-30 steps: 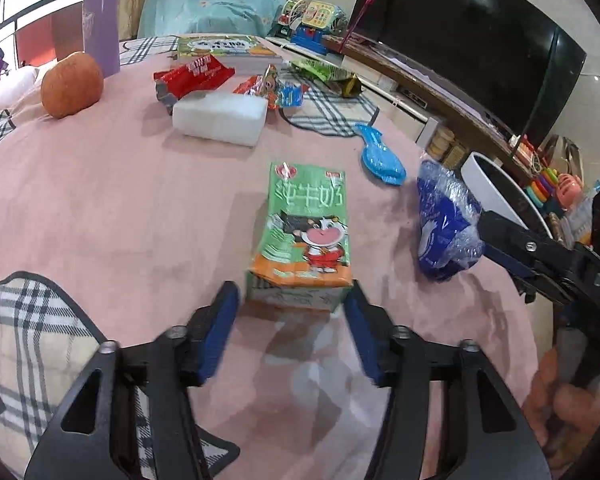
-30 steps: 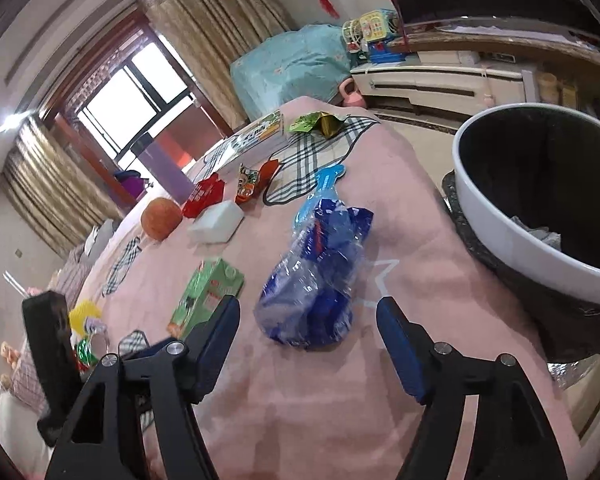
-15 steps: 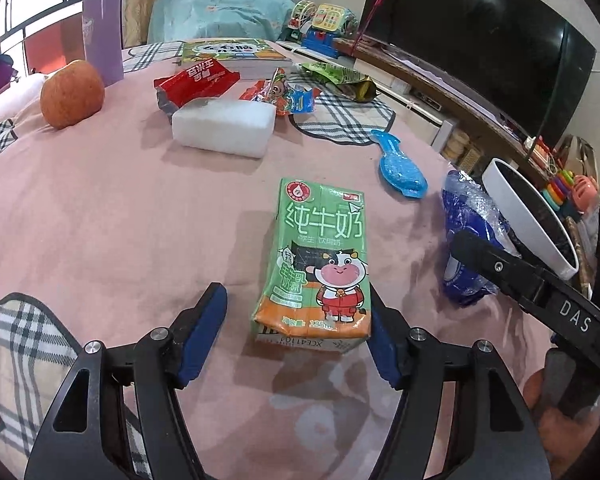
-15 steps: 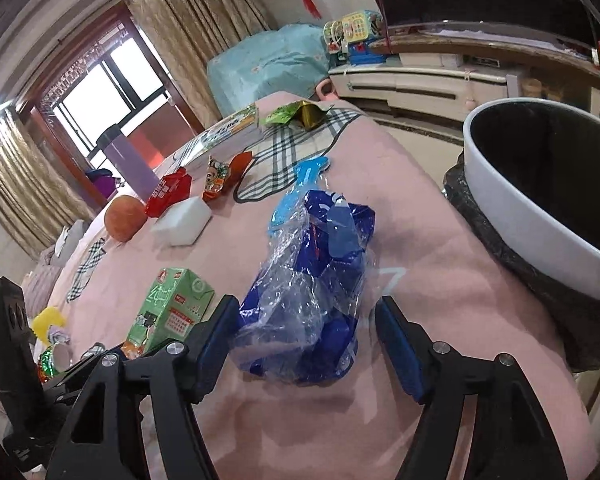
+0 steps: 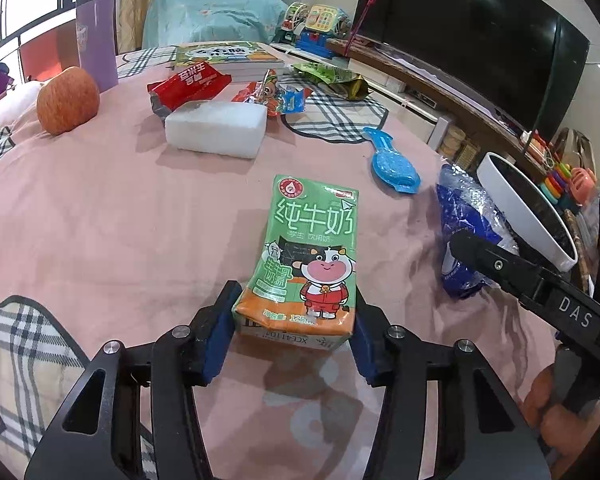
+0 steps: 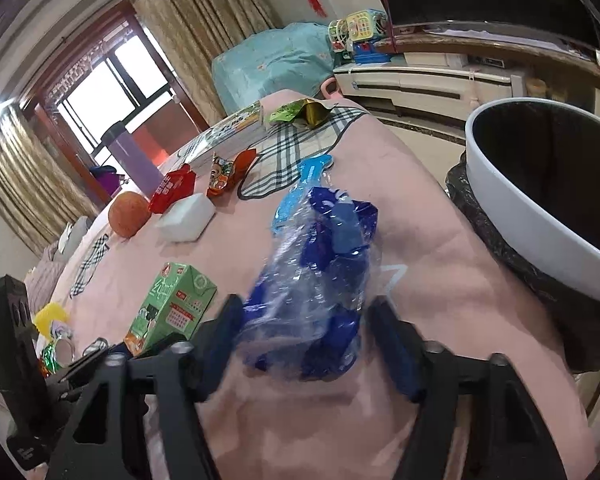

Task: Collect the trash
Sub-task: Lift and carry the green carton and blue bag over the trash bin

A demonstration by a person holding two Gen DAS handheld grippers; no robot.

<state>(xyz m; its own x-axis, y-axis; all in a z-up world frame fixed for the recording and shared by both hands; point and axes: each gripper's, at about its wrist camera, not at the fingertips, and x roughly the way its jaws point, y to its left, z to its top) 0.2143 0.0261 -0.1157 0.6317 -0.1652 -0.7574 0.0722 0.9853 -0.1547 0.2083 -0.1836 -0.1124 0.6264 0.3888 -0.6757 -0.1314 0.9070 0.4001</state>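
A green milk carton [image 5: 315, 258] lies on the pink tablecloth. My left gripper [image 5: 294, 330] is shut on the carton's near end, with both blue pads against its sides. The carton also shows in the right wrist view [image 6: 171, 304]. A crumpled blue and clear plastic bag [image 6: 316, 284] lies near the table's right edge. My right gripper [image 6: 306, 334] is open around the bag's near end, its pads close to the bag on each side. A white trash bin with a black liner [image 6: 540, 200] stands beside the table at the right; it also shows in the left wrist view [image 5: 528, 208].
Further back on the table lie a white foam block [image 5: 216, 128], an apple [image 5: 68, 100], red and orange snack wrappers [image 5: 188, 84], a blue plastic scoop [image 5: 394, 166], a green wrapper [image 5: 332, 76], a book [image 5: 228, 56] and a purple cup [image 5: 96, 36].
My left gripper moved forward and closed on the milk carton. My right gripper moved forward around the blue plastic bag and its jaws narrowed.
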